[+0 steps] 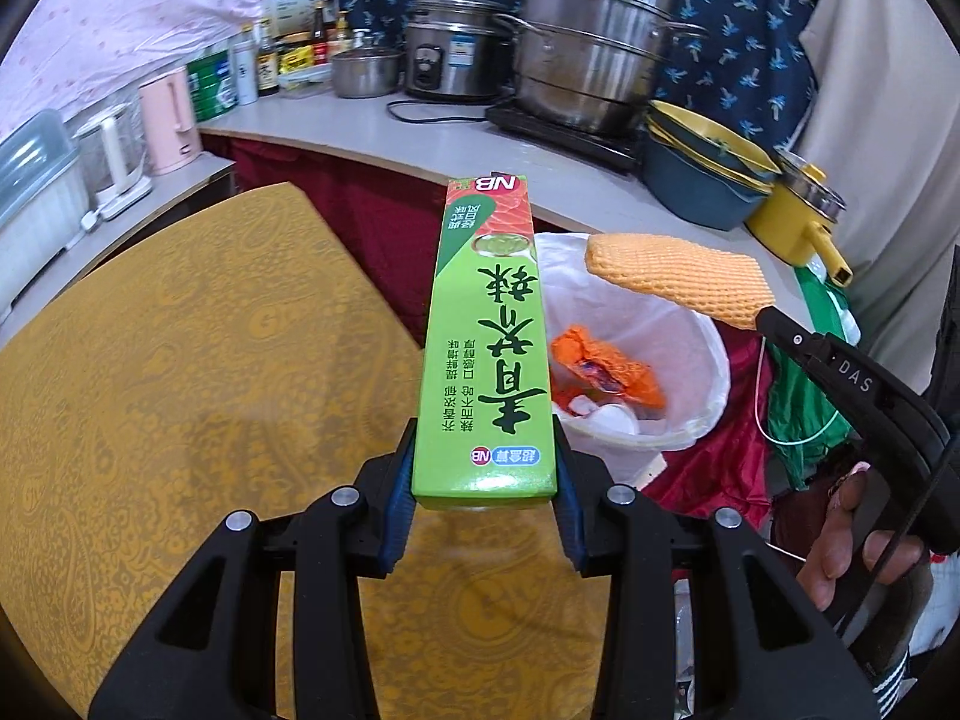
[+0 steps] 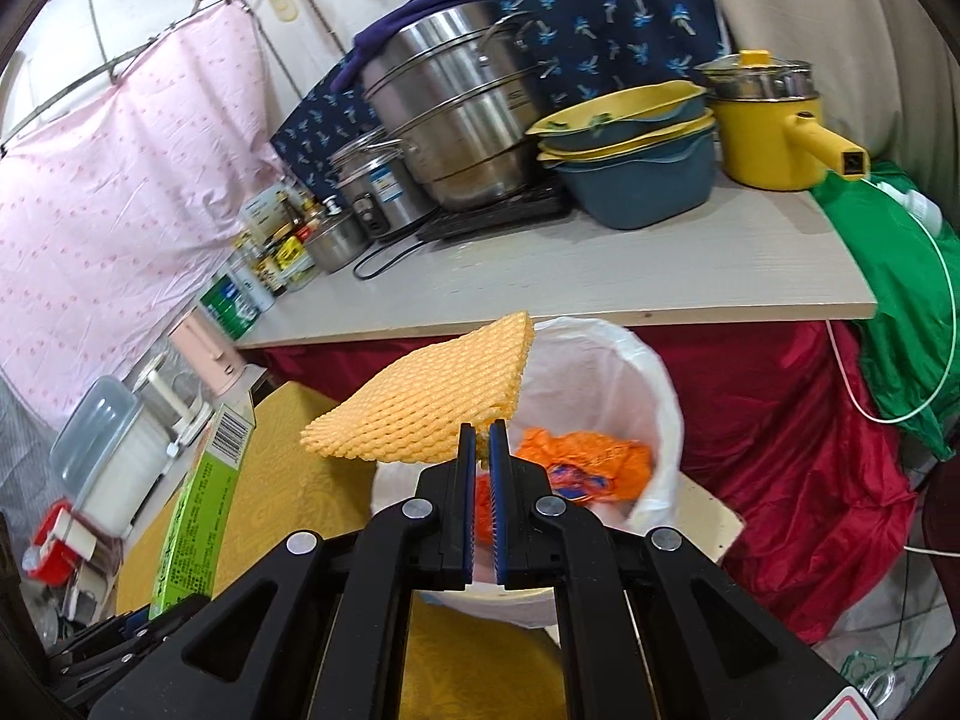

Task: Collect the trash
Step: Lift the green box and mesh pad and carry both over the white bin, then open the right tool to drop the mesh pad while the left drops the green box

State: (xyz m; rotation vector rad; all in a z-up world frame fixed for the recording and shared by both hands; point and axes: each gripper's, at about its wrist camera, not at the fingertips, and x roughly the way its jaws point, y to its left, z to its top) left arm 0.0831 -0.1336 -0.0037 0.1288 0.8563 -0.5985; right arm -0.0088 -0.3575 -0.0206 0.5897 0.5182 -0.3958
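Trash fills both grippers beside a lined bin [image 1: 702, 360]: the left gripper [image 1: 486, 474] clamps the near end of a long green carton [image 1: 486, 330], its glossy rectangular faces printed with large dark characters, a barcode showing on one side in the right wrist view [image 2: 231, 435]. The carton juts forward over the edge of a table covered in gold paisley-patterned cloth [image 1: 180, 360]. The right gripper [image 2: 481, 450], held by a hand [image 1: 852, 534], has its blue-padded jaws pinched nearly together on the edge of a flat orange foam net [image 2: 420, 402], a soft sleeve of woven mesh that sags out over the bin's rim. The round bin, lined with a thin white plastic bag, already holds a crumpled orange wrapper [image 1: 606, 372] and something white beneath it. Behind stands a pale counter [image 2: 600, 276] skirted in red cloth, carrying a tall stainless steel steamer pot [image 2: 450, 120], stacked blue-and-yellow basins [image 2: 636, 150] and a yellow enamel pot [image 2: 774, 132] with a stubby handle.
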